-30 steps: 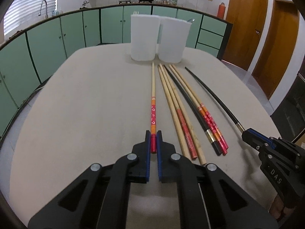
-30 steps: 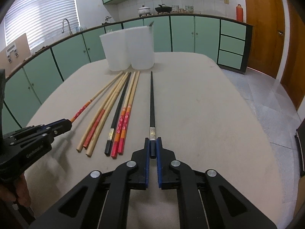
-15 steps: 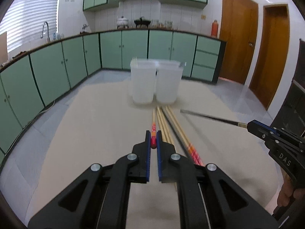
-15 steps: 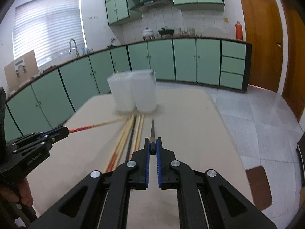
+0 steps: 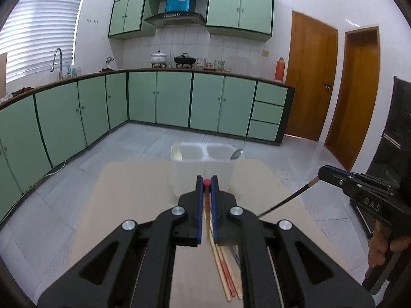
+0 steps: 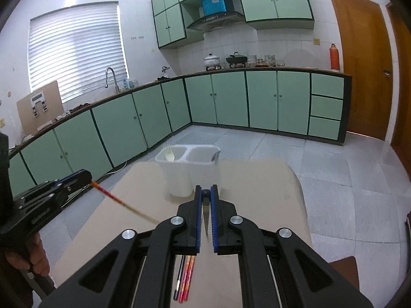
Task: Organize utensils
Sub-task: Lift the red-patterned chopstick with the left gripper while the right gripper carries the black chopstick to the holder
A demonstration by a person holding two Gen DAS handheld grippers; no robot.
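While both my grippers hang above the beige table (image 5: 133, 195), the white two-compartment holder (image 5: 203, 172) stands at the table's far edge, straight ahead of each tool. My left gripper (image 5: 206, 182) is clamped on the red end of a red-patterned bamboo chopstick (image 6: 120, 201), and my right gripper (image 6: 206, 193) is clamped on the butt of a black chopstick (image 5: 287, 200); each stick slants from the jaws down toward the table. The remaining chopsticks (image 5: 226, 274) lie loose on the tabletop beneath the tools, largely hidden behind my own black gripper bodies.

The right wrist camera shows a pale fork (image 6: 169, 153) standing in the holder's left compartment and a utensil tip at the rim of the right one; from the left wrist camera that right-hand item reads as a metal spoon bowl (image 5: 236, 154), while the fork is only a pale blur. Each camera catches the other gripper from the side, with part of a hand (image 5: 385, 246) on its grip, and shows the other stick's full slant, which the holding camera sees only end-on.

Beyond the table lies a grey tiled floor (image 6: 334, 169), ringed by green base cabinets (image 5: 174, 100) under a dark counter with a tap (image 6: 111, 77), pots (image 6: 212, 60) and a red flask (image 5: 280, 68). A shuttered window (image 6: 77, 48), a range hood (image 5: 174, 16) and wooden doors (image 5: 310, 79) complete the kitchen.
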